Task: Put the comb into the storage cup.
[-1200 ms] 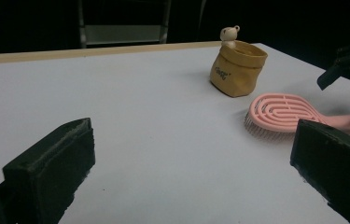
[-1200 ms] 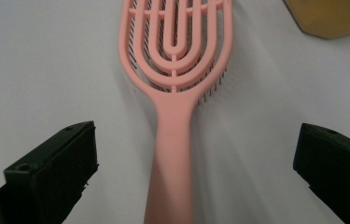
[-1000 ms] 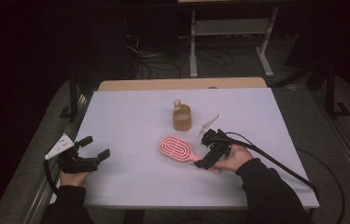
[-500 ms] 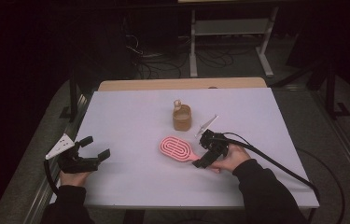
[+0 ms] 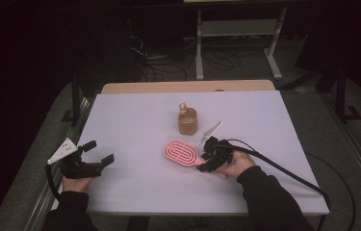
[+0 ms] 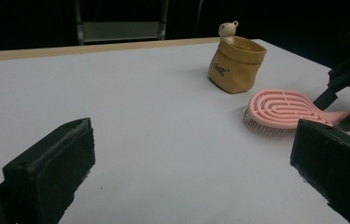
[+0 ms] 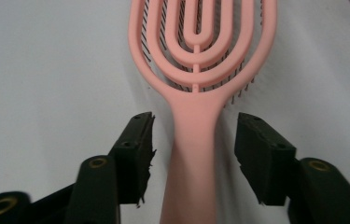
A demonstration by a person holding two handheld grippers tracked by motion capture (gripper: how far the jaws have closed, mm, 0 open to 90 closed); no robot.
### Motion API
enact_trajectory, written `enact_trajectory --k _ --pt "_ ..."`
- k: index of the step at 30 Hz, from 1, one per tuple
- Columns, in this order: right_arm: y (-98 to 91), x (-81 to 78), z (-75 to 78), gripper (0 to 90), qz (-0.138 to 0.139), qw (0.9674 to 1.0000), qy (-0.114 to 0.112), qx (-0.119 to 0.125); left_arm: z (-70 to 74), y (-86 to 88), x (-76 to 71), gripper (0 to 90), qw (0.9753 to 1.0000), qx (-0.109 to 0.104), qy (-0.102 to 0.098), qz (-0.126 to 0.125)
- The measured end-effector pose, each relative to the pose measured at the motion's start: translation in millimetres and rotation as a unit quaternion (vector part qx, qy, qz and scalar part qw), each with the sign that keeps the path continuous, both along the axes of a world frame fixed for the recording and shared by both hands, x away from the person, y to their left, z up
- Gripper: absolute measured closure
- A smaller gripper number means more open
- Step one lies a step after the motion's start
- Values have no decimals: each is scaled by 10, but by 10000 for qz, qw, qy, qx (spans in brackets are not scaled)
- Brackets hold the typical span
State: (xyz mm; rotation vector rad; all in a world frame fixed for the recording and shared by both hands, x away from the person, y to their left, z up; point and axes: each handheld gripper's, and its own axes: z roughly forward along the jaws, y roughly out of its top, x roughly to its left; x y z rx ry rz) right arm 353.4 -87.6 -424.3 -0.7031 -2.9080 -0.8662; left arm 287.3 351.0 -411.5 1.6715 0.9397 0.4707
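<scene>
Straddling pink hairbrush (image 7: 196, 116) handle | right claw (image 7: 195, 140) agape; left claw (image 5: 98, 153) idle

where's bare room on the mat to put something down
Free: the wide stretch between the left tongs and the pink brush, and the far-left area beside the tan pouch. Crowded: right of centre, where pouch, brush and right tongs cluster.

Black two-jaw tools (image 5: 211, 154); brass screws; trailing black cables (image 5: 284, 169); dark sleeves (image 5: 269, 199)
</scene>
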Motion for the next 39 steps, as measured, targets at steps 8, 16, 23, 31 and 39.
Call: enact_trajectory --k 8,16,23,31,39 --pt "166 36 0 628 32 9991 -82 -414 4 12 -6 0 10000 6 -12 -9" --pt "160 40 5 668 82 9987 31 -497 1 7 -3 0 10000 17 1 -19" --pt "150 45 9 680 110 9987 93 -483 -2 9 -2 0 10000 -1 5 -19" --pt "140 33 28 690 137 9985 37 -527 -3 9 -2 0 10000 -1 8 -23" --pt "93 36 104 693 132 9985 -11 -534 -6 9 -2 0 10000 17 11 -31"
